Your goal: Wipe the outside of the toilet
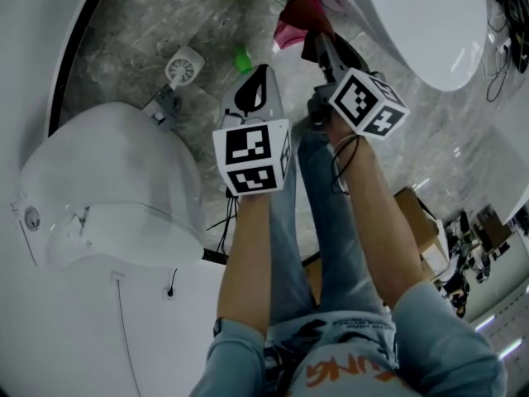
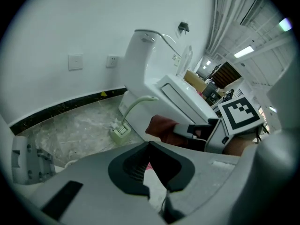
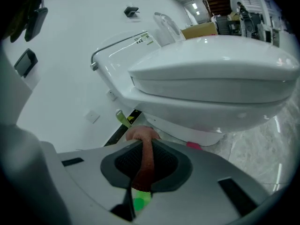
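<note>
A plain white wall (image 2: 70, 27) carries two switch plates (image 2: 75, 62) and meets the grey marble floor (image 2: 79, 125) at a black skirting strip (image 2: 61, 108). Farther off, bright strip lights (image 2: 248, 52) glow overhead, above a brown cardboard box (image 2: 194, 81).

The left gripper (image 2: 149, 143), grey-bodied with black pads, is closing its jaws tip to tip, empty. Beyond it, the right gripper (image 2: 180, 130) (its black-and-white marker cube showing) is pinching a dark red cloth (image 2: 161, 127) just beside the white ceramic toilet (image 2: 150, 69). A pale green long-handled brush (image 2: 121, 132) is resting on the grey marble floor (image 2: 70, 130).
</note>
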`<action>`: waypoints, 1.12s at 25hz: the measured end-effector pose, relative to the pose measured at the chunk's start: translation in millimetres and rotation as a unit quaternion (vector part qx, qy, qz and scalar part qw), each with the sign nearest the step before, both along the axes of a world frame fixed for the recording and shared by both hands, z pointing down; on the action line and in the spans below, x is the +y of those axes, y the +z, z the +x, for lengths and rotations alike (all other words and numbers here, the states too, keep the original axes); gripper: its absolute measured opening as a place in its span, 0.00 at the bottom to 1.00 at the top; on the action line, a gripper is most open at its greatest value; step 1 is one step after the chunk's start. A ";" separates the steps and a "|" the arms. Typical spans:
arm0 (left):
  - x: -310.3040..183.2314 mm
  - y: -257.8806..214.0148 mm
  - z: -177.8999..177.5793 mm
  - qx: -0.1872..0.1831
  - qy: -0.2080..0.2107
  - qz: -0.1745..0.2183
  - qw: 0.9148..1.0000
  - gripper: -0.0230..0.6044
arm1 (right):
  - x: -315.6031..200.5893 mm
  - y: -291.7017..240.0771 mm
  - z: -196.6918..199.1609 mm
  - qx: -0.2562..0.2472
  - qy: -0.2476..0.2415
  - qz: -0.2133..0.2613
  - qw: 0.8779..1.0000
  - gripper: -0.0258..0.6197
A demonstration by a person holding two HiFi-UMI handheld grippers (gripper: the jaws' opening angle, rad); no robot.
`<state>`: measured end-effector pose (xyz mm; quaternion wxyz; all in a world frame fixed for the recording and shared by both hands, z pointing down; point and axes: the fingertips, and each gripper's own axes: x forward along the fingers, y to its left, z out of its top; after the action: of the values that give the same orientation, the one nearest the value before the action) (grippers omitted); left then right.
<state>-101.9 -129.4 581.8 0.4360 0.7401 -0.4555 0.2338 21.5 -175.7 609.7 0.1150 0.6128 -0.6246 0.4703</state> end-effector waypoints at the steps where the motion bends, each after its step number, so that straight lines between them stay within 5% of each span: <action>1: -2.4 3.4 -3.6 0.002 0.000 -0.003 1.000 0.03 | -6.9 3.3 -2.4 0.002 0.004 0.001 1.000 0.10; 16: -36.2 26.8 -24.5 0.027 0.006 0.001 1.000 0.03 | -79.9 25.4 -11.3 -0.001 0.064 0.035 0.997 0.10; 28: -27.8 35.2 -7.5 0.028 0.013 0.013 0.999 0.03 | -48.4 23.7 24.7 -0.017 0.118 0.050 0.992 0.10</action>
<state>-109.3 -157.2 617.0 0.4360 0.7577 -0.4367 0.2123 46.3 -224.2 633.4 0.0169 0.6793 -0.5724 0.4589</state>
